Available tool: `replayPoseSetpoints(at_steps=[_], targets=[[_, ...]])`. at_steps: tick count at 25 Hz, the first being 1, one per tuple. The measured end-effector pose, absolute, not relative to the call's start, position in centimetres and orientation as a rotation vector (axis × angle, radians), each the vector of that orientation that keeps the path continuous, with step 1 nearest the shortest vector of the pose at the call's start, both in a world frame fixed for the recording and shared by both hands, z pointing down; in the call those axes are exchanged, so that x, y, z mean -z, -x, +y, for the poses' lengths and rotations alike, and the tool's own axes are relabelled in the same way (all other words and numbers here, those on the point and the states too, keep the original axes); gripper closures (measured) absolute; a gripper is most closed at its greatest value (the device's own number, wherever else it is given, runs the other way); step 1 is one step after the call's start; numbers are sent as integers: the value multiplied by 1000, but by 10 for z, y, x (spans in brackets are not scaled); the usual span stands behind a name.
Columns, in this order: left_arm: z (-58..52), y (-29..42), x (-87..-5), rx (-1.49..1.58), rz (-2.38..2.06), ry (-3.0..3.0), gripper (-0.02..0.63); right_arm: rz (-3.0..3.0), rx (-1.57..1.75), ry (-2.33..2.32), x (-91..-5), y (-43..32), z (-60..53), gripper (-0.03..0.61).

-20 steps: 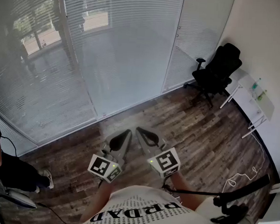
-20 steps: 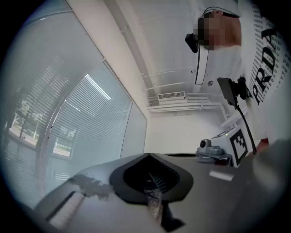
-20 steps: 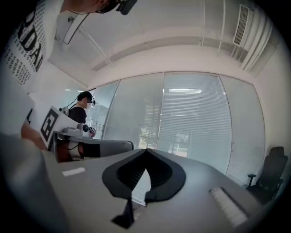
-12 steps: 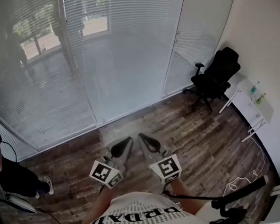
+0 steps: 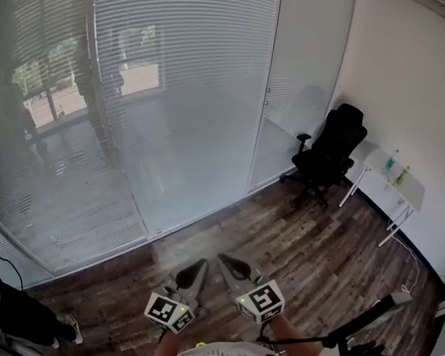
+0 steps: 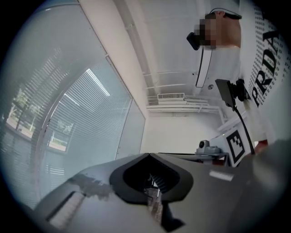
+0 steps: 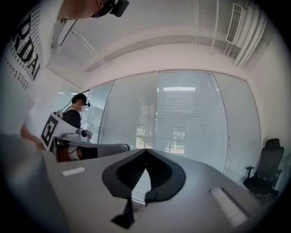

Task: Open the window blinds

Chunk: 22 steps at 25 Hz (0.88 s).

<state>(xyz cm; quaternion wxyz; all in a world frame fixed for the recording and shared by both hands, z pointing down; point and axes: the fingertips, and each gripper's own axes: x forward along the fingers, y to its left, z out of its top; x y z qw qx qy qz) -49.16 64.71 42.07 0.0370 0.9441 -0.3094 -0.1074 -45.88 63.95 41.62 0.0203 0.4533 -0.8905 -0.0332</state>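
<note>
Head view has lifted: blinds fill more, both tools sit lower. Clenched empty, well short of the blinds: left gripper, right gripper. Probably carried shut for the approach.

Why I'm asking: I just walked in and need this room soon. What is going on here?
A person stands on the wooden floor facing a glass wall whose blinds are lowered. They hold the left gripper and the right gripper side by side in front of the body, both shut and empty, roughly level. Neither touches the blinds; a stretch of floor lies between. A black office chair sits in the corner.
</note>
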Motion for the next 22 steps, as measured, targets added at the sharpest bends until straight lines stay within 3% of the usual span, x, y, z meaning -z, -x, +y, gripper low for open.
replayPoseSetpoints(at_steps=[14, 22], targets=[[652, 516, -420, 338, -884, -2928, 618, -2719, 103, -1473, -421, 489, 643, 571], [641, 501, -433, 311, -901, -2892, 618, -2731, 73, -1475, -426, 468, 628, 570]])
